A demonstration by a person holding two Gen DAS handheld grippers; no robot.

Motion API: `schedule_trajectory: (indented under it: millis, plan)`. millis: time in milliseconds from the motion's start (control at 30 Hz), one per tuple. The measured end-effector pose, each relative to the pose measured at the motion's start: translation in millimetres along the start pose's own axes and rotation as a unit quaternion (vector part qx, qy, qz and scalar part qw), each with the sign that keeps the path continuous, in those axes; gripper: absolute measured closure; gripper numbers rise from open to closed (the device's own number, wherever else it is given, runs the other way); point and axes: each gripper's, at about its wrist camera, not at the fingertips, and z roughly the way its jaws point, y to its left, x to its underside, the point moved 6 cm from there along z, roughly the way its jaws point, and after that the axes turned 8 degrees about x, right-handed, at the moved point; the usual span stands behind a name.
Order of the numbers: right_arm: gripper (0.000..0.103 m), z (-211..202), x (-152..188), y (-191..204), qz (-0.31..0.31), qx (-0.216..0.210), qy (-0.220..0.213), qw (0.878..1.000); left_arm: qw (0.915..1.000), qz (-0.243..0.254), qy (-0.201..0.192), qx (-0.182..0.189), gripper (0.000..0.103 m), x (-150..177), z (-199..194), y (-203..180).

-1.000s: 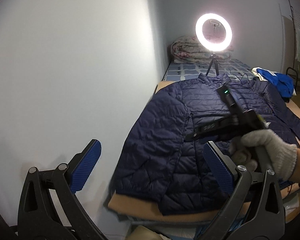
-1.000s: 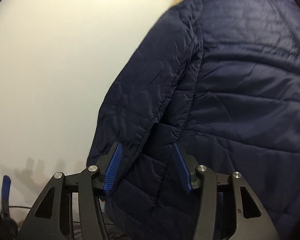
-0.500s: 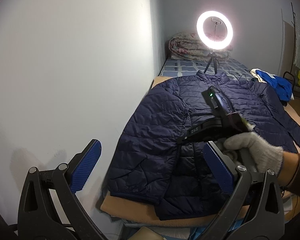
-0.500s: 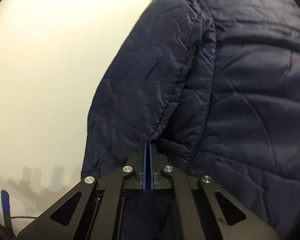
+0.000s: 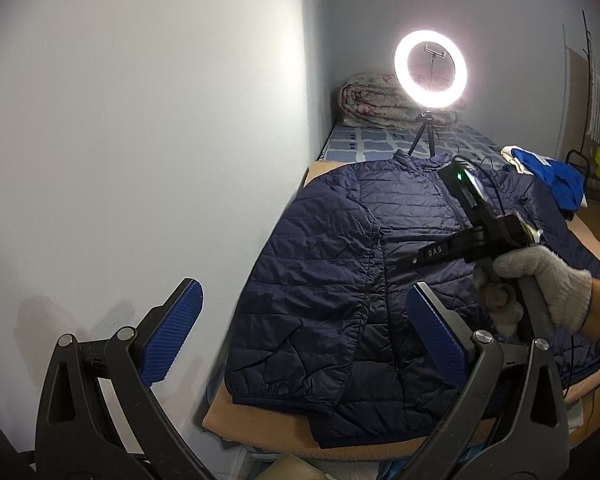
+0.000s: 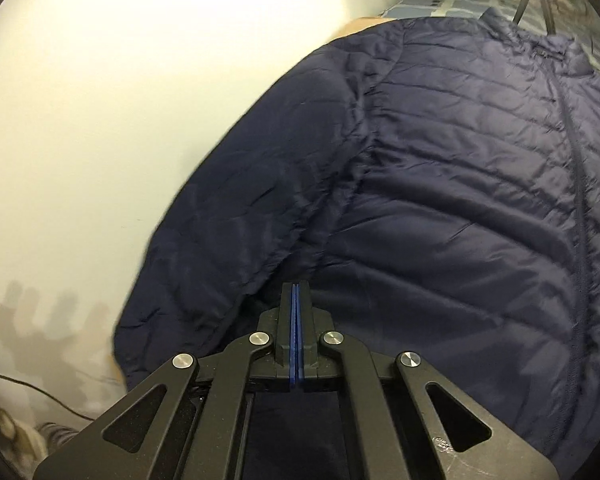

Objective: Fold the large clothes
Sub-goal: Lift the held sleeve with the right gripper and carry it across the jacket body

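A navy quilted puffer jacket (image 5: 380, 280) lies face up on a bed, collar toward the far end, its left sleeve folded along the body. My left gripper (image 5: 300, 332) is open and empty, held back from the jacket's near hem. My right gripper (image 6: 295, 292) is shut, its blue pads pressed together just above the seam between sleeve and body; no fabric shows between them. In the left wrist view the right gripper (image 5: 404, 264) hovers over the jacket's middle, held by a gloved hand (image 5: 540, 284).
A wall (image 5: 140, 160) runs along the bed's left side. A lit ring light on a tripod (image 5: 430, 68) stands beyond the collar, a rolled quilt (image 5: 380, 100) behind it. Blue and white clothes (image 5: 548, 172) lie at the far right. A tan mat (image 5: 260, 420) lies under the jacket.
My right gripper closed from open, then lifted back from the sleeve seam so more of the jacket shows. The left gripper pulled back and stayed open.
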Motion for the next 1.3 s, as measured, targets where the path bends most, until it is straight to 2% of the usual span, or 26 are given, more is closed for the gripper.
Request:
schedule_trajectory:
  millis: [33, 100, 133, 167, 233, 300, 333, 367, 400, 467, 567, 700, 833, 967, 1067, 1100, 1167, 1200, 1267, 1300]
  plan:
    - [0.098, 4.2, 3.3, 2.1, 0.007, -0.015, 0.012, 1.000, 1.0000, -0.002, 0.000, -0.001, 0.000, -0.4, -0.2, 1.1]
    - [0.073, 14.3, 8.3, 10.2, 0.025, -0.045, 0.027, 0.998, 1.0000, -0.004, -0.001, -0.005, 0.000, -0.7, -0.9, 3.8]
    - [0.050, 17.8, 10.4, 12.6, 0.032, -0.050, 0.029, 0.998, 1.0000, -0.004, -0.002, -0.008, 0.000, -1.1, -0.9, 4.5]
    - [0.041, 22.9, 11.5, 15.4, 0.042, -0.055, 0.032, 0.997, 0.9999, -0.006, -0.002, -0.012, 0.000, -1.1, -1.2, 7.0]
    - [0.041, 37.2, 14.9, 24.6, 0.059, -0.081, 0.045, 0.994, 0.9999, -0.009, -0.002, -0.014, 0.000, -0.6, -0.8, 9.4]
    - [0.046, 50.4, 17.5, 35.8, 0.069, -0.103, 0.052, 0.991, 0.9998, -0.013, 0.000, -0.015, 0.000, -0.2, 0.0, 11.9]
    - [0.059, 54.2, 18.3, 40.6, 0.068, -0.104, 0.053, 0.991, 0.9998, -0.013, 0.000, -0.016, 0.000, 0.1, 0.3, 12.7]
    - [0.087, 57.8, 19.5, 46.4, 0.067, -0.108, 0.057, 0.990, 0.9998, -0.011, -0.001, -0.019, 0.000, 0.0, 0.7, 13.2]
    - [0.101, 63.6, 20.4, 53.4, 0.066, -0.119, 0.069, 0.988, 0.9998, -0.009, -0.001, -0.020, 0.000, 0.6, 0.7, 13.2]
    - [0.102, 58.8, 24.5, 55.5, 0.061, -0.109, 0.063, 0.990, 0.9997, -0.008, -0.001, -0.021, 0.000, 1.4, -0.4, 12.7]
    - [0.102, 39.6, 16.6, 58.7, 0.029, -0.074, 0.044, 0.996, 0.9997, -0.002, -0.006, -0.025, 0.000, 0.7, -0.6, 11.4]
    - [0.102, 5.8, 5.4, 44.3, -0.009, -0.024, 0.021, 0.999, 0.9996, 0.002, -0.011, -0.025, 0.000, 0.2, -1.4, 9.5]
    - [0.102, -10.4, 5.9, 14.7, -0.038, 0.056, 0.006, 0.998, 0.9996, 0.003, -0.012, -0.025, 0.000, -1.0, -0.1, 6.3]
    - [0.100, -2.2, 20.1, 16.6, -0.062, 0.082, 0.017, 0.995, 0.9995, 0.003, -0.018, -0.025, 0.000, -0.8, -3.8, 6.3]
    - [0.097, -21.7, 33.6, 15.4, -0.111, 0.088, -0.001, 0.990, 0.9993, 0.003, -0.022, -0.031, 0.000, 1.9, -9.6, 8.4]
    - [0.096, -29.3, 38.2, 20.5, -0.131, 0.090, -0.009, 0.987, 0.9993, 0.000, -0.022, -0.031, 0.000, 1.0, -9.1, 9.8]
    - [0.082, -48.6, 53.1, 33.7, -0.173, 0.079, -0.026, 0.981, 0.9994, -0.009, -0.019, -0.029, 0.000, 1.4, -7.8, 12.6]
    - [0.078, -58.5, 64.6, 45.4, -0.206, 0.067, -0.032, 0.976, 0.9993, -0.014, -0.019, -0.029, 0.000, 0.6, -7.5, 14.7]
    - [0.061, -62.6, 79.0, 55.1, -0.252, 0.055, -0.040, 0.965, 0.9989, -0.023, -0.021, -0.033, 0.000, -0.9, -9.2, 17.9]
    - [0.058, -68.5, 92.7, 64.0, -0.282, 0.045, -0.042, 0.958, 0.9988, -0.026, -0.022, -0.034, 0.000, -0.9, -9.8, 19.0]
